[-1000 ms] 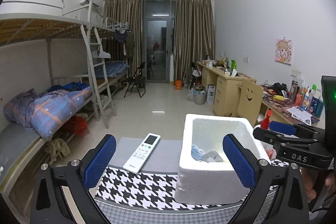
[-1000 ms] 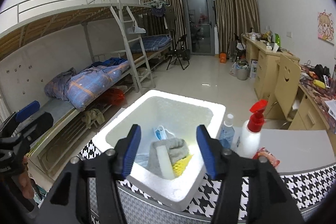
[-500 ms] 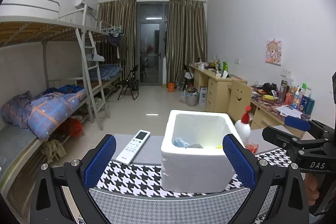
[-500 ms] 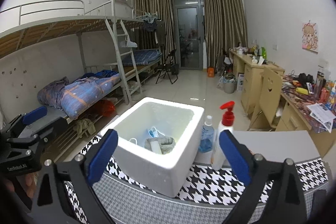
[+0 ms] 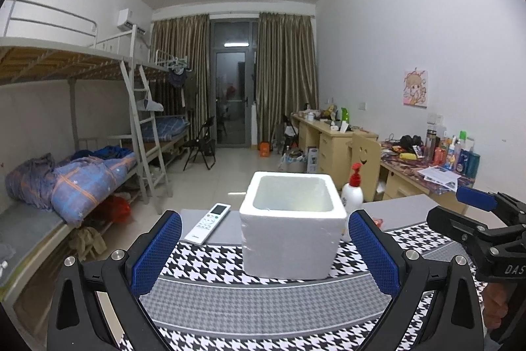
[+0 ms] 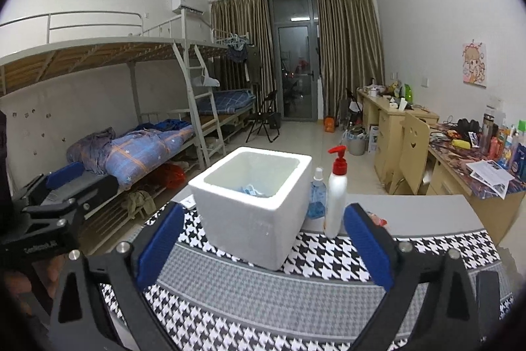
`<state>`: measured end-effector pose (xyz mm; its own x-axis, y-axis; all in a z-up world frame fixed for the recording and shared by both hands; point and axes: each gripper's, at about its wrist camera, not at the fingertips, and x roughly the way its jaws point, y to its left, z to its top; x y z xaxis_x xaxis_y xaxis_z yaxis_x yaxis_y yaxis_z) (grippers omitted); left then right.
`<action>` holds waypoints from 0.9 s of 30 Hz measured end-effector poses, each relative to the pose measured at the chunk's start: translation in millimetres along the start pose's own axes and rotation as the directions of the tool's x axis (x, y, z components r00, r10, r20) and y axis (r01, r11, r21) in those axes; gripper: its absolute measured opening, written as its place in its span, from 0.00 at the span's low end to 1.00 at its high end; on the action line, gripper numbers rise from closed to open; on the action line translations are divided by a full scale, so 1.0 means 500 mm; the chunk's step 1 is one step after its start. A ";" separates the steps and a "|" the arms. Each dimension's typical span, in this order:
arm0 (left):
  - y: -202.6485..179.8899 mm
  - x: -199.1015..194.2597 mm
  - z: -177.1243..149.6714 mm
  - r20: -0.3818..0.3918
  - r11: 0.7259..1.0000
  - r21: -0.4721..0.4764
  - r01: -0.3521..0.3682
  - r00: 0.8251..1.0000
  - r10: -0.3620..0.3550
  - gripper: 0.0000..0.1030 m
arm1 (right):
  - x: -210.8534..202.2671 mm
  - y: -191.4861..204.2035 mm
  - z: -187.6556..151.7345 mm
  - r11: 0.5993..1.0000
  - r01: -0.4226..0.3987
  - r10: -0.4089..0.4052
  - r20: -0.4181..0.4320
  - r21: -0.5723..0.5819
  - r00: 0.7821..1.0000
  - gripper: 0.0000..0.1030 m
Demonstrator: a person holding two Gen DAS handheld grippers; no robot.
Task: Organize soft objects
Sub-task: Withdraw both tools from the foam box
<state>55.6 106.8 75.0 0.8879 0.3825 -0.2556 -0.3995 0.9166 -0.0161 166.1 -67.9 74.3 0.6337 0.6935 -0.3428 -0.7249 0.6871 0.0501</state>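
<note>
We hold both grippers, left [image 5: 264,250] and right [image 6: 263,244], back from the box [image 6: 253,203], jaws wide and empty. Soft things lie inside it, ahead of the jaws. Next, we judge, find any leftover item.

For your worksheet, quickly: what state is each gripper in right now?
Left gripper: open, holding nothing.
Right gripper: open, holding nothing.

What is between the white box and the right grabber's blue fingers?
Nothing but bare houndstooth table mat. In the right wrist view, the right gripper stands open and empty, short of the foam box.
</note>
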 end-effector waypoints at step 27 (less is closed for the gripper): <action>-0.053 -0.116 -0.140 0.050 1.000 0.004 0.031 0.998 -0.031 0.99 | -0.153 0.031 -0.164 1.000 -0.013 0.016 0.123 -0.028 0.992 0.99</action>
<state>-1.3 52.1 22.6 0.9101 0.3595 -0.2064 -0.3712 0.9283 -0.0201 84.2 -128.0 24.4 0.6504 0.7259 -0.2238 -0.7402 0.6718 0.0280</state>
